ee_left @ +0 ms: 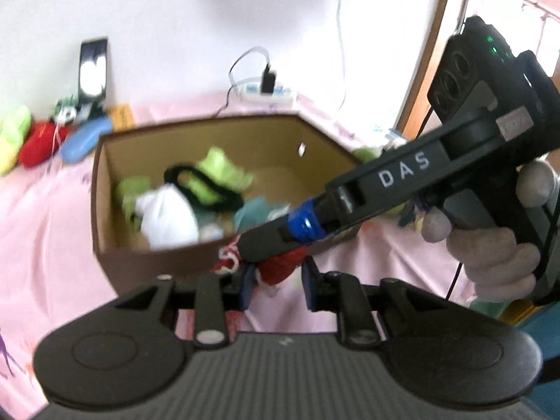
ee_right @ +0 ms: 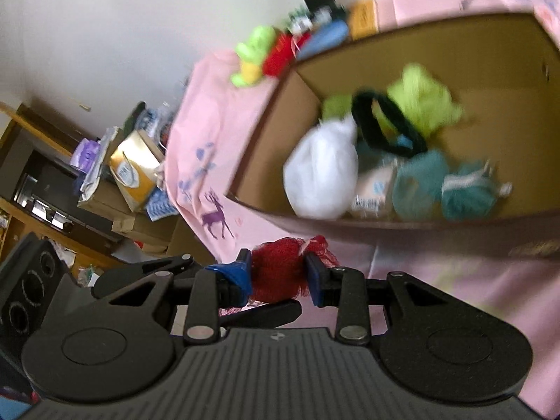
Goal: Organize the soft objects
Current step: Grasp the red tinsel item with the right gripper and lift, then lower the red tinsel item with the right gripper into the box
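Observation:
A red knitted piece (ee_left: 280, 267) with white string hangs just in front of the open cardboard box (ee_left: 105, 182). Both grippers hold it at once. My left gripper (ee_left: 278, 288) has its blue pads closed on the lower part. My right gripper (ee_left: 245, 250) reaches in from the right, held by a hand, and pinches the upper part. In the right wrist view the red knitted piece (ee_right: 280, 273) sits squeezed between the right gripper's (ee_right: 279, 276) pads, with a left finger (ee_right: 168, 266) coming in from the left. The box (ee_right: 266, 147) holds a white bundle (ee_right: 322, 178), lime cloth (ee_right: 423, 101), a black loop (ee_right: 378, 122) and teal yarn (ee_right: 420, 182).
A pink cloth (ee_left: 45, 227) covers the surface under the box. Green, red and blue soft toys (ee_left: 35, 140) lie at the back left by the wall. A power strip (ee_left: 269, 92) with cables sits behind the box. Cluttered shelves with cartons (ee_right: 136, 168) stand off the table's left side.

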